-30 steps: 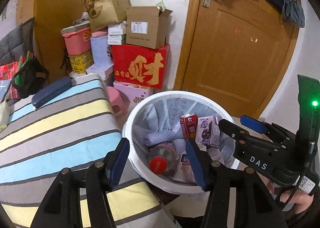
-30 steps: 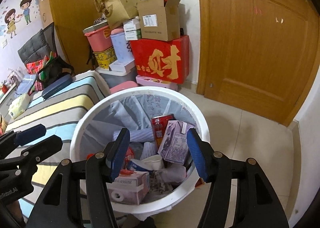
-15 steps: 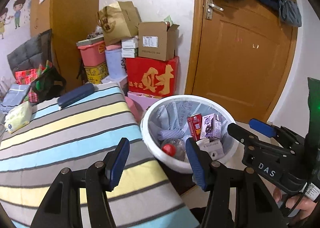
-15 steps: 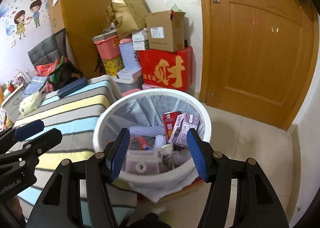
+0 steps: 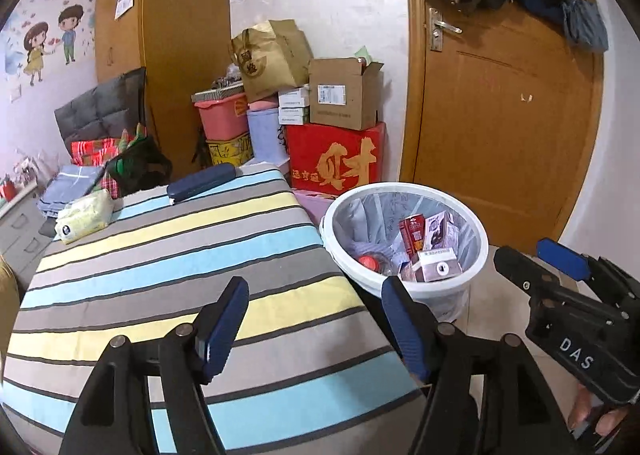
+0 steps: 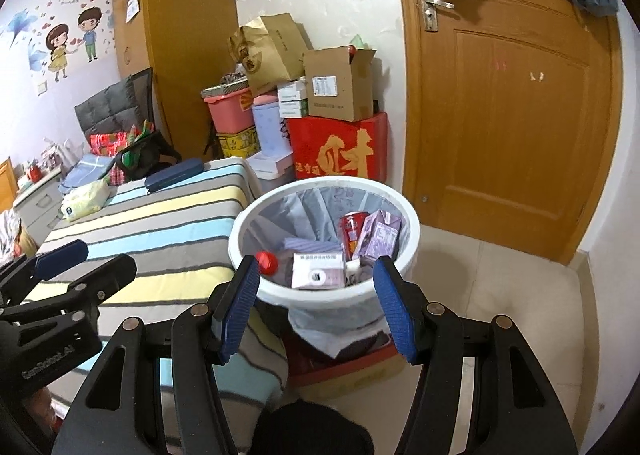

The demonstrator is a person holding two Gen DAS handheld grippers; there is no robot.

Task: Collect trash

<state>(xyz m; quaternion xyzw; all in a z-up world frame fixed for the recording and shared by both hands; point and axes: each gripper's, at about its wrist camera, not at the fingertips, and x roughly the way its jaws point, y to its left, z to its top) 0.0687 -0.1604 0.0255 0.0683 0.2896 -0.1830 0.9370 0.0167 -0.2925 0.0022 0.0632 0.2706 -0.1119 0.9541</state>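
Trash fills the white bin (image 6: 325, 287), which stands on the floor just beside the corner of the striped bed (image 5: 168, 263) and in front of the wooden door (image 6: 512, 127). Inside its grey liner I can see a red can (image 6: 352, 233) upright near the back, a purple carton (image 6: 382, 237) leaning against it, a white-and-pink box (image 6: 318, 271) lying in front, and a bottle with a red cap (image 6: 267, 262) at the left side.

My left gripper (image 5: 316, 329) hangs over the foot of the bed, its jaws opening with nothing between them. My right gripper (image 6: 316, 309) is aimed at the near rim of the bin, its jaws spread wide and empty; the bin shows in the gap but nothing is pinched.

On the bed lie a dark blue case (image 5: 202, 182) near the far edge and a pale yellow tissue pack (image 5: 84, 213) toward the left. Behind the bin, against the wall, are stacked a red box with gold characters (image 5: 336, 161), a cardboard box (image 5: 344, 93), a brown paper bag (image 5: 272, 57) and pink and lilac storage tubs.
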